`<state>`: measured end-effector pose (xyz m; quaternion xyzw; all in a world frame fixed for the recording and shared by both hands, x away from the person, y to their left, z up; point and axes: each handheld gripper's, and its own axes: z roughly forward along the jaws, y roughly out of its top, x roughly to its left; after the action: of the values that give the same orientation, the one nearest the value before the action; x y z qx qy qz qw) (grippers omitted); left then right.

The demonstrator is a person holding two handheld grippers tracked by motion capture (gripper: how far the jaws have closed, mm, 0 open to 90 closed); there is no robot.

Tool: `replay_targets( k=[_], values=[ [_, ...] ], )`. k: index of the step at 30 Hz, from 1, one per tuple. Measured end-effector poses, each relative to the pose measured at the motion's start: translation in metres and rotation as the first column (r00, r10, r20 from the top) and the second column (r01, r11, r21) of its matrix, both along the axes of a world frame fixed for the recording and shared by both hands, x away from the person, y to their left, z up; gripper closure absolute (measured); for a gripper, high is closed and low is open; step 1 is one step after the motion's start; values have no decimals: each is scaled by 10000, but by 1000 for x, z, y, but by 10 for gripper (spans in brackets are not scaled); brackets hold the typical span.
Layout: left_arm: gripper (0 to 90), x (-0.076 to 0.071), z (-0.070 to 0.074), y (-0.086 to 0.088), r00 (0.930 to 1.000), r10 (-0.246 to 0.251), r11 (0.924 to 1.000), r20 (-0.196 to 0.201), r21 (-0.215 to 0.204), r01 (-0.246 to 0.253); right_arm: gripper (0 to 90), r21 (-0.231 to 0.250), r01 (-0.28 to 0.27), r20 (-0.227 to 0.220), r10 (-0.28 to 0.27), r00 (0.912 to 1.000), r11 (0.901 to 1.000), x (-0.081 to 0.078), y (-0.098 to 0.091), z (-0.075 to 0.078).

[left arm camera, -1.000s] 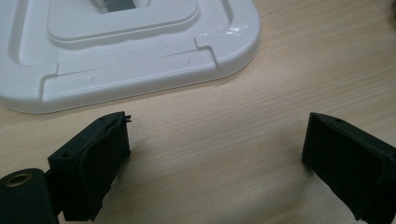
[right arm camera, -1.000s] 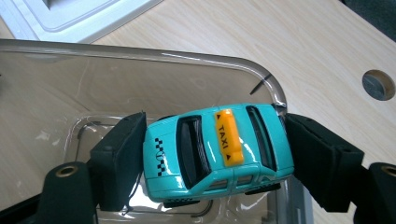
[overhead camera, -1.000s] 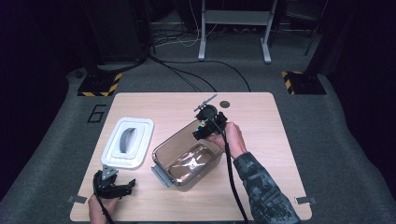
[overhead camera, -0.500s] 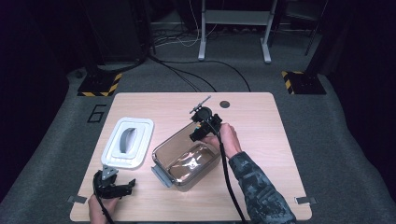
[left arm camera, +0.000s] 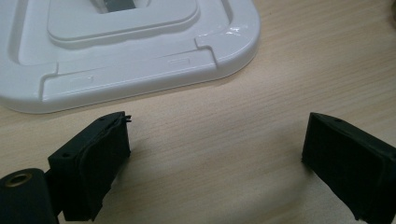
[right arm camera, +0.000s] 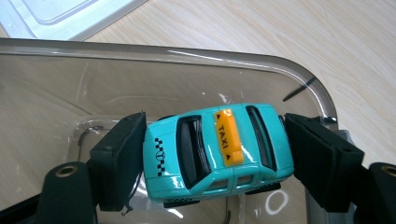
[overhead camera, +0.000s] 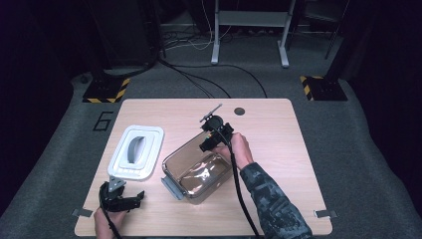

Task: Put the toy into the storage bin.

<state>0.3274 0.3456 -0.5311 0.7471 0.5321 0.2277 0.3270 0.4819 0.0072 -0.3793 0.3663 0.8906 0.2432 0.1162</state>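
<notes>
A turquoise toy taxi (right arm camera: pixel 217 151) with a yellow TAXI roof sign is clamped between the jaws of my right gripper (right arm camera: pixel 215 158), which is shut on it over the far corner of a clear plastic container (right arm camera: pixel 154 60). In the high view that right gripper (overhead camera: pixel 208 143) hovers at the container's (overhead camera: pixel 196 171) far rim. The container's white lid (overhead camera: pixel 135 152) lies to its left. My left gripper (overhead camera: pixel 128 202) rests low near the front left of the table, open, its jaws wide apart over bare wood just short of the lid (left arm camera: pixel 126 51).
The wooden table (overhead camera: pixel 278 149) has a dark round hole (overhead camera: pixel 240 111) near its far edge. A cable (overhead camera: pixel 241 199) trails from the right gripper along the sleeve. Grey carpet, floor cables and striped stand bases lie beyond the table.
My right gripper with the taxi has moved left and slightly toward me, from beyond the container's far edge to over its rim. The left gripper has stayed put.
</notes>
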Motion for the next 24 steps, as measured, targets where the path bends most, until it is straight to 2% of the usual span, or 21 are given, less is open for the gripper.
replay_targets(
  k=[24],
  values=[
    [69,0,0,0,10000,-20,10000,0,24,20,228,-338,21,-482,-37,9988,9994,9,16,-16]
  ],
)
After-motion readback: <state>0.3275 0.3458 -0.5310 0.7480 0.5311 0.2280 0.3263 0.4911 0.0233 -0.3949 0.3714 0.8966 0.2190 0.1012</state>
